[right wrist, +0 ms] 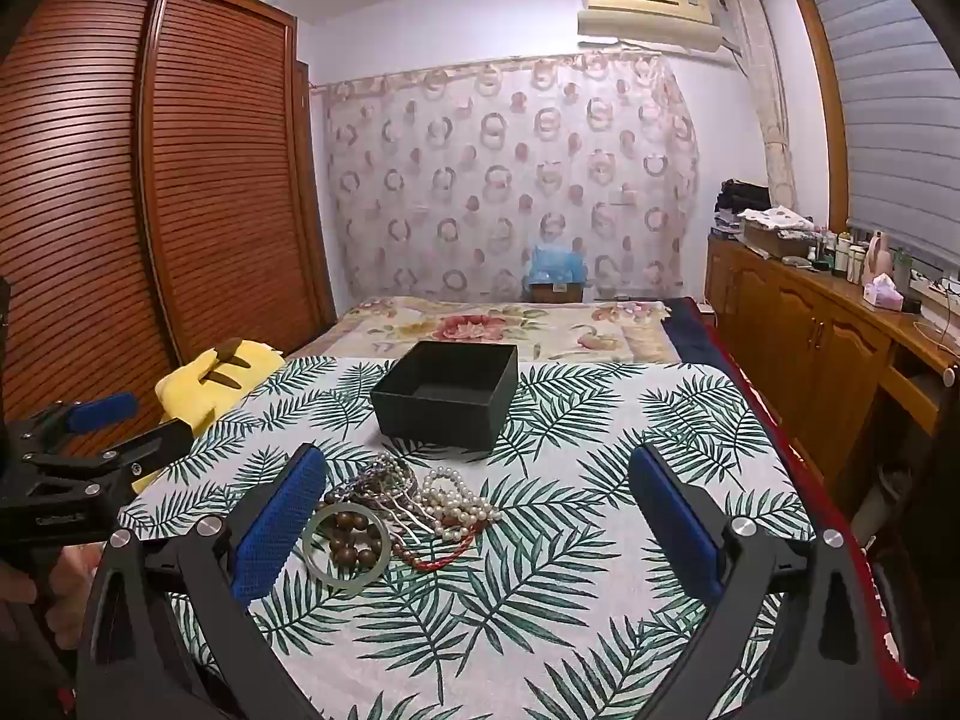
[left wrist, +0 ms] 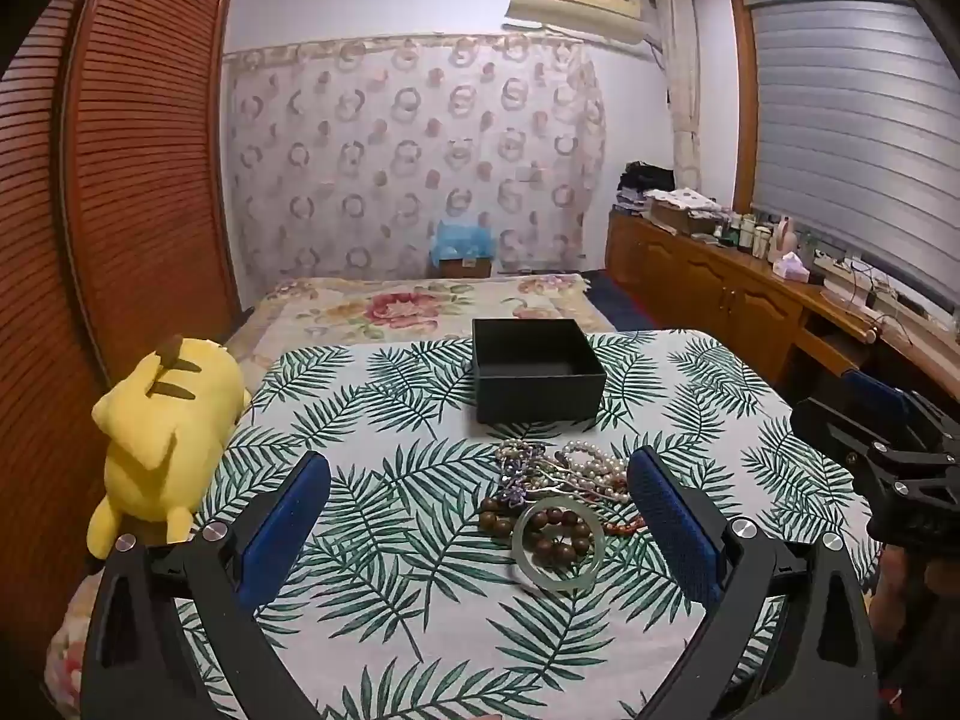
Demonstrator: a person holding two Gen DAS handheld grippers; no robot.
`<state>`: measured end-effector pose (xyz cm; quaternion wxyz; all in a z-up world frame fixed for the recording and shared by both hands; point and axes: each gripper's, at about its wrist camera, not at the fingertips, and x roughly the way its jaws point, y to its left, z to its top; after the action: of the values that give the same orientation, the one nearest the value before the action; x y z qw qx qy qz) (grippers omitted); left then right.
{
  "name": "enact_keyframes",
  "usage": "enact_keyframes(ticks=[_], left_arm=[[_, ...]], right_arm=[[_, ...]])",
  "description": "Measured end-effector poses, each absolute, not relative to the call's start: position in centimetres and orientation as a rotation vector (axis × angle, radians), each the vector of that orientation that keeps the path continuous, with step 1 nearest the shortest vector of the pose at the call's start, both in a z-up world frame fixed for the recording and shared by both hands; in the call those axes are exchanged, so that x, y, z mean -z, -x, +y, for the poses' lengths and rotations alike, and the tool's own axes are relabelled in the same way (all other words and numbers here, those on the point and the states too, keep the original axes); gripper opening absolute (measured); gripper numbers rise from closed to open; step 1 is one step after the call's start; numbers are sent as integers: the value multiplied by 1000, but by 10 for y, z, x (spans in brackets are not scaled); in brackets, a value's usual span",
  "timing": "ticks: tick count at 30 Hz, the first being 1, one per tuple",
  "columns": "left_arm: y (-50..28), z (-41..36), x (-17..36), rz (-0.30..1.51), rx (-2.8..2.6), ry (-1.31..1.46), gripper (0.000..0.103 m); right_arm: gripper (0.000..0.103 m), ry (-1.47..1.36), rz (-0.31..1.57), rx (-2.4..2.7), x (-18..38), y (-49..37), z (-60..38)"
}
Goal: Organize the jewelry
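- Both tongs, the left gripper (left wrist: 480, 480) and the right gripper (right wrist: 477, 480), hang spread wide and empty above a leaf-print tablecloth (left wrist: 372, 588).
- The jewelry pile (left wrist: 552, 498) lies in a tangle just before an open black box (left wrist: 534, 375).
- The pale green bangle (right wrist: 345, 546) looks rigid, smooth and breakable; its rim seems the surest hold.
- The pearl strands (right wrist: 459, 498) appear limp, light and prone to snagging.
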<state>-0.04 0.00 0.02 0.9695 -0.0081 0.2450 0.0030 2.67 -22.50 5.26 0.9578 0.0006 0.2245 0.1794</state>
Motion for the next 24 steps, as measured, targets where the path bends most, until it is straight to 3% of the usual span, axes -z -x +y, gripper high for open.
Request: enact_keyframes(ticks=[24], left_arm=[[1, -3, -3, 489, -4, 19, 96]], right_arm=[[101, -2, 455, -365, -53, -27, -225]])
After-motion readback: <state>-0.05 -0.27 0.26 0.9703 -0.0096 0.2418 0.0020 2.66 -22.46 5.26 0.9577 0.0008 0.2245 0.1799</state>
